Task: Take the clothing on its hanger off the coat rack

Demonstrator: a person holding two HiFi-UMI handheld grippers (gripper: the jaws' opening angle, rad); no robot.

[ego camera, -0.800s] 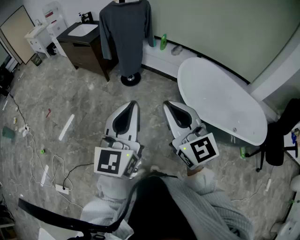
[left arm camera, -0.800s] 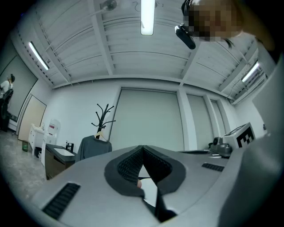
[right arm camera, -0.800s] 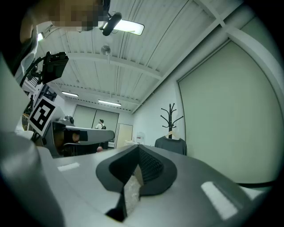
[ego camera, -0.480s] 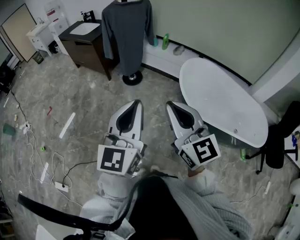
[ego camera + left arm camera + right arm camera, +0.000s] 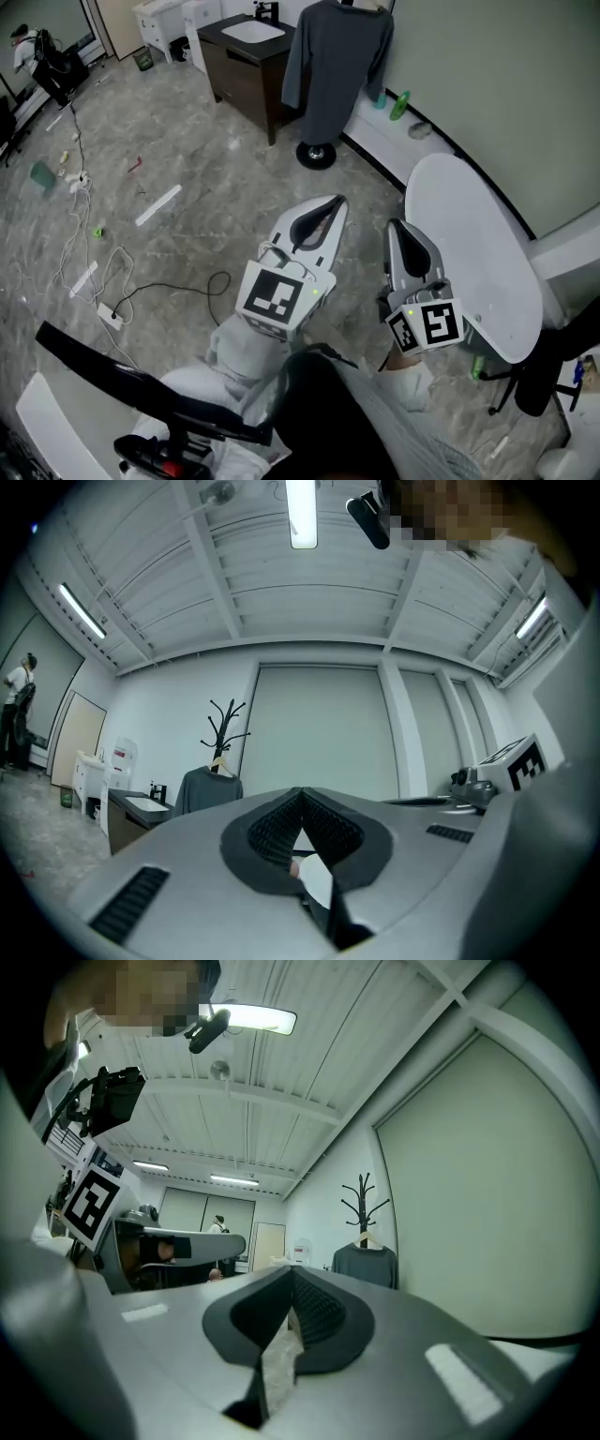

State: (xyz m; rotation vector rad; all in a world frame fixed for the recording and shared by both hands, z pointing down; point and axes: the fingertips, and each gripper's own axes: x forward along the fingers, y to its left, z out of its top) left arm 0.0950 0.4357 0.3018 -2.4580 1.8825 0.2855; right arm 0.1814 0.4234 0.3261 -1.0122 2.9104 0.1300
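A dark grey sweater (image 5: 333, 66) hangs on a hanger on the black coat rack, whose round base (image 5: 316, 155) stands on the floor by the wall. Both grippers are held low in front of me, well short of the rack. My left gripper (image 5: 333, 202) is shut and holds nothing. My right gripper (image 5: 394, 225) is shut and empty too. In the left gripper view the sweater (image 5: 208, 789) and the rack's branches (image 5: 225, 726) show far off, left of the closed gripper tip (image 5: 300, 794). The right gripper view has the sweater (image 5: 366, 1265) far off, right of its tip (image 5: 292, 1274).
A dark cabinet with a white sink (image 5: 248, 56) stands left of the rack. A white oval table (image 5: 473, 244) is close on my right, with a black chair (image 5: 553, 366) beyond it. A green bottle (image 5: 401, 105) sits by the wall. Cables (image 5: 122, 281) lie on the floor at left.
The head view has swung left: rack and sweater now sit further right in the picture, as do both grippers. Both grippers stay shut and empty.
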